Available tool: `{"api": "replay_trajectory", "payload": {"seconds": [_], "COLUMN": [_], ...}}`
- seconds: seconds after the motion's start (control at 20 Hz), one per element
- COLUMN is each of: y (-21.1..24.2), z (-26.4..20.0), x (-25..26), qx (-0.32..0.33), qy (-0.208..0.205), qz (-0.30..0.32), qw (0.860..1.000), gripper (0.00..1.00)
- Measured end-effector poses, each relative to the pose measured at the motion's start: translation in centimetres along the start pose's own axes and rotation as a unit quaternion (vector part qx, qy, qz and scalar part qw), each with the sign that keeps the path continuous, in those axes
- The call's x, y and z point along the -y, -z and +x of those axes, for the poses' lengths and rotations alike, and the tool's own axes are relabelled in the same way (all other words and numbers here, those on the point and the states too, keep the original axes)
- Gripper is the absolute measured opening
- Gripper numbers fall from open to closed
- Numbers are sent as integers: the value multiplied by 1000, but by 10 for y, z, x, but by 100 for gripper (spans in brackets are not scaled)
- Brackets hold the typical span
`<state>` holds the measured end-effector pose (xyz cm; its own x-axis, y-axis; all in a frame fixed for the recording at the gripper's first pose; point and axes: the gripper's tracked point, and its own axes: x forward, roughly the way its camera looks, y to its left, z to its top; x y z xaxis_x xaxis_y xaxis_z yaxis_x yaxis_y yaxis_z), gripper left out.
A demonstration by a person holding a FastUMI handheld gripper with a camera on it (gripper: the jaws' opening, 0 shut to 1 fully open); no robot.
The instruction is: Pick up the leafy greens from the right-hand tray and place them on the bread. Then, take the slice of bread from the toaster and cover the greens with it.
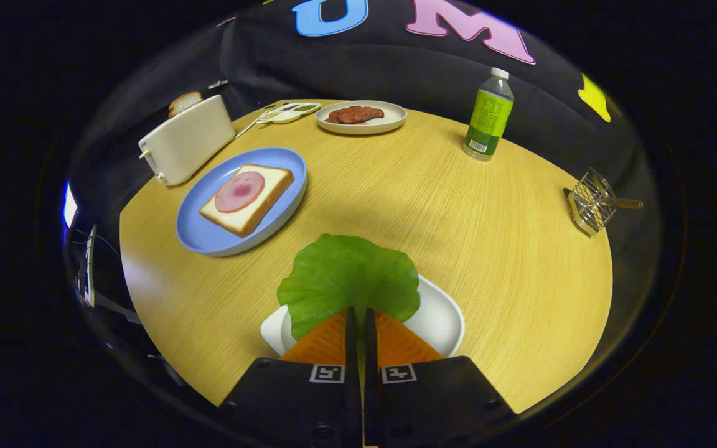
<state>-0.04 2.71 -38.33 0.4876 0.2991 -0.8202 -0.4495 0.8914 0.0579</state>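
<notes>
My gripper point(360, 309) is shut on the stem edge of the green leaf point(349, 280). The leaf fans out just ahead of the fingertips and hangs over the white tray point(442, 317). Beyond the leaf to the left, a blue plate point(209, 233) holds a slice of bread point(265, 202) topped with a round of pink ham point(239, 191). Behind that plate stands a white toaster point(187, 140) with a slice of bread point(184, 101) poking out of its slot.
At the back of the round wooden table point(427, 205) are a white plate point(389, 121) of cooked meat and a small condiment dish point(287, 112). A green bottle point(489, 115) stands far right. A wire rack point(592, 202) sits at the table's right edge.
</notes>
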Motion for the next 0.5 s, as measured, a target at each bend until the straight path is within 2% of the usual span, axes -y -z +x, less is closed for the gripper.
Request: {"api": "replay_trajectory", "payload": {"seconds": [0.2, 0.35, 0.5], "y": [-34, -69, -104], "z": [-28, -50, -64], "x": [-7, -14, -38], "qx": [18, 43, 62], "qy": [7, 18, 7], "qz": [35, 26, 21], "qw": [999, 999, 998], "gripper": [7, 7, 7]}}
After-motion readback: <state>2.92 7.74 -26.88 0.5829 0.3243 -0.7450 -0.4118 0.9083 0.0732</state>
